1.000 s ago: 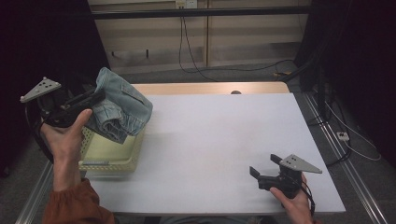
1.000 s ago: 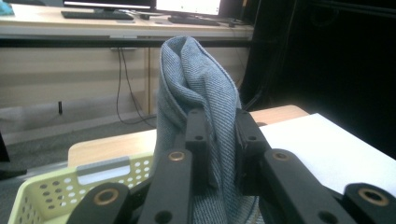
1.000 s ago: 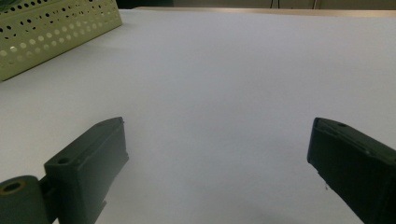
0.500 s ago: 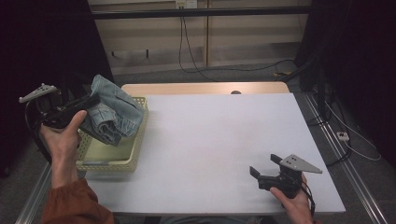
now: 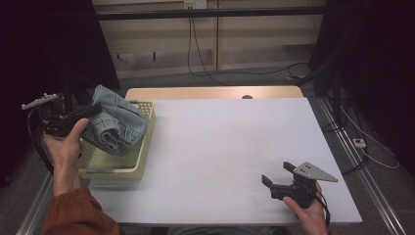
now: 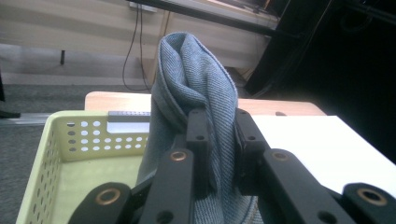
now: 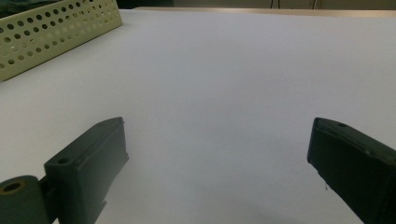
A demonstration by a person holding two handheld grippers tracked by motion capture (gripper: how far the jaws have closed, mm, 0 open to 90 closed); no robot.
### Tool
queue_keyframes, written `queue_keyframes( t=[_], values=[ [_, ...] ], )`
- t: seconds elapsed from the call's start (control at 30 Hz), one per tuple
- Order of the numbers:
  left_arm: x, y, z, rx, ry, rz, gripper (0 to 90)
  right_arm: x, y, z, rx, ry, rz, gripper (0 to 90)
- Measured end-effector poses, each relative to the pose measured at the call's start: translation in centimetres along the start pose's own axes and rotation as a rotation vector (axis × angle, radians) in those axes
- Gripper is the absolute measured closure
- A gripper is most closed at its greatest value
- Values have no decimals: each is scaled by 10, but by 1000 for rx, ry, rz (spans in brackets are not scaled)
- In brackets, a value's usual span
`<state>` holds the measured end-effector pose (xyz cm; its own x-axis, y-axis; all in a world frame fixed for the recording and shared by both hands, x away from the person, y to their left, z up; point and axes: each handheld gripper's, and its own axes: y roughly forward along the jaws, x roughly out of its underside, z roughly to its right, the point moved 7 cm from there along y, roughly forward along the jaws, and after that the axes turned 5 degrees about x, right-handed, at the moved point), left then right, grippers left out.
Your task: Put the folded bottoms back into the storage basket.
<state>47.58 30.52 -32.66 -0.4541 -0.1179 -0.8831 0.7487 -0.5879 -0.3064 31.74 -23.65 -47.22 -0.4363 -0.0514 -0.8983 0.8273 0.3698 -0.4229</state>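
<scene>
The left tool [image 5: 73, 120] is clamped on a bunched denim garment [image 5: 115, 125] hanging just ahead of it over the yellow basket [image 5: 142, 156]. A loose fold could snag the rim and spill out. The right tool [image 5: 276, 181] rests wide apart, empty.

place: lab | cues: black curtains [image 5: 44, 54]; framed table [image 5: 235, 142]; floor cables [image 5: 230, 72]
</scene>
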Motion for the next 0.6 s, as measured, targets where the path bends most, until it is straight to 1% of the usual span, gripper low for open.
queue_keyframes(
  t=[0.1, 0.2, 0.27, 0.33, 0.43, 0.53, 0.6],
  values=[
    [1, 0, -4, -4, -8, -2, 801, 0, 1, 0, 0, 1, -2, 49],
    [2, 0, -5, -19, -11, -1, 801, 0, 1, -1, 0, -1, -3, 49],
    [4, 3, -6, -21, -10, -14, 802, 0, 1, -1, 0, -2, -2, 49],
    [7, 6, -7, -30, -7, -32, 802, 0, 1, 0, 0, -3, -4, 49],
    [10, 10, -8, -29, -12, -51, 802, 0, 0, 0, 0, 0, -3, 49],
    [10, 12, -5, -12, -7, -53, 802, 0, 0, 0, 0, 0, -2, 49],
    [10, 12, -4, 17, -20, -49, 802, 0, 0, 0, 0, 0, -2, 49]
  ],
)
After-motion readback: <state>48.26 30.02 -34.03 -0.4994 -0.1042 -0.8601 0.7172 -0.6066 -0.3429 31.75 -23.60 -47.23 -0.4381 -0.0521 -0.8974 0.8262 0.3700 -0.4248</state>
